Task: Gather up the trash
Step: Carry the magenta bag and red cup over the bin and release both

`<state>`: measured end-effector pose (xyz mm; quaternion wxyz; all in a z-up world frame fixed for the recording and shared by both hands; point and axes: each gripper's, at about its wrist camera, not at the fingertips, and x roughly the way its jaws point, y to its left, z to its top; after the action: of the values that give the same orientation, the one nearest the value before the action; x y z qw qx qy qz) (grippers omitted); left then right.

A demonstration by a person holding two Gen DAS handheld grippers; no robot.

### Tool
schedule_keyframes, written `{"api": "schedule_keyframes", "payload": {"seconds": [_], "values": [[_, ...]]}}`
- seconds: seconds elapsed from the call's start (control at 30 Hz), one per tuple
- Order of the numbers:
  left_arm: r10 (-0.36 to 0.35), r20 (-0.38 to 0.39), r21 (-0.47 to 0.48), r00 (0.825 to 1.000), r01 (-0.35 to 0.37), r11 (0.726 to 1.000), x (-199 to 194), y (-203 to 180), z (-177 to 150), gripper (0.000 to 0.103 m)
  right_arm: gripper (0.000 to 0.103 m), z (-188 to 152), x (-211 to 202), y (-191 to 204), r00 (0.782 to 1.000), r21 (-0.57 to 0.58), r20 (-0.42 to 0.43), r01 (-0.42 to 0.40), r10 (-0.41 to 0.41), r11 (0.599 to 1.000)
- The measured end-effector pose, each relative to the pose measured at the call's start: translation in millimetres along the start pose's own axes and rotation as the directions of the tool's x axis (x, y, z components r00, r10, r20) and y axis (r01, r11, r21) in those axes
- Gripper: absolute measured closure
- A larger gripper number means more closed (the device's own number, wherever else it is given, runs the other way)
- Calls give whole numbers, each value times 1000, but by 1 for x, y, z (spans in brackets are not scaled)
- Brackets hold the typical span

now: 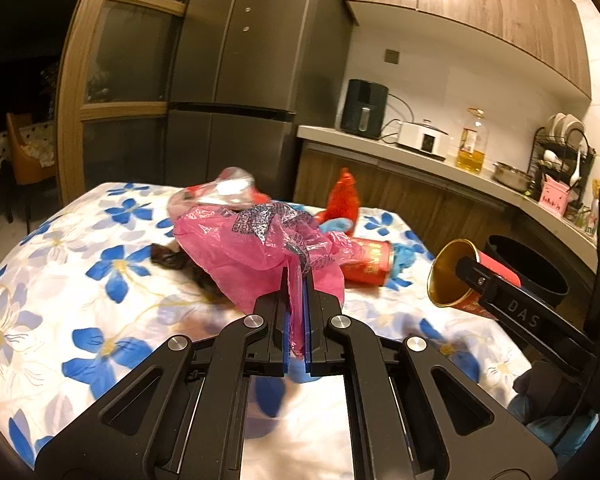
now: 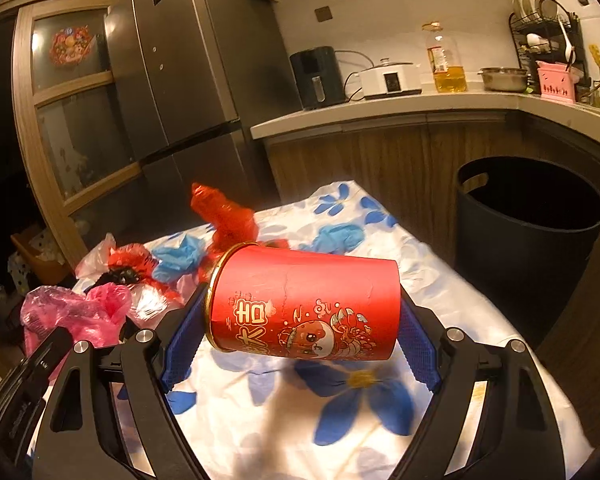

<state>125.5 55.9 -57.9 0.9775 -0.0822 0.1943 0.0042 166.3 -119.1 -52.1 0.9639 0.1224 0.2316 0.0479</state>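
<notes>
My left gripper (image 1: 296, 312) is pinched nearly shut on a fold of the pink bag (image 1: 256, 248), which billows up ahead of the fingers over the flowered cloth (image 1: 60, 280) with more litter lying behind it. Taking the black bin (image 2: 528, 220) as my mark: the bag hangs well to the left of it, with the whole table between them. A second red cup (image 1: 366, 266) lies on its side on the cloth behind the bag, also left of the bin, beside a blue glove (image 2: 340, 238) and a crumpled red wrapper (image 2: 224, 216). My right gripper (image 2: 300, 320) stands wide and clamps a red cup (image 2: 308, 304) across its length, one pad on the gold rim, the other on the base, so the cup's long axis runs crosswise between the fingers, tilted a little, lifted clear of the cloth. The bin stands on the floor off the table's right edge, ahead and to the right of this cup, its mouth open upward. My right hand is plainly the nearer one, so I judge the cup goes in first: swing right until it hangs over the bin's mouth, then spread the fingers. The bag has farther to travel and may snag or trail.
</notes>
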Motion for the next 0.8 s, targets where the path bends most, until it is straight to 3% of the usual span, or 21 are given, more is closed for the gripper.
{"api": "schedule_keyframes", "payload": {"seconds": [0.43,0.8], "values": [[-114,6,96,993,113,989,14,-73,9,99,21,19,-33,-54,995,-5,67,68,-68,998],[-249,23,191,968,240,952,37,-163,23,99,21,43,-53,-118,974,22,150,170,-172,985]]}}
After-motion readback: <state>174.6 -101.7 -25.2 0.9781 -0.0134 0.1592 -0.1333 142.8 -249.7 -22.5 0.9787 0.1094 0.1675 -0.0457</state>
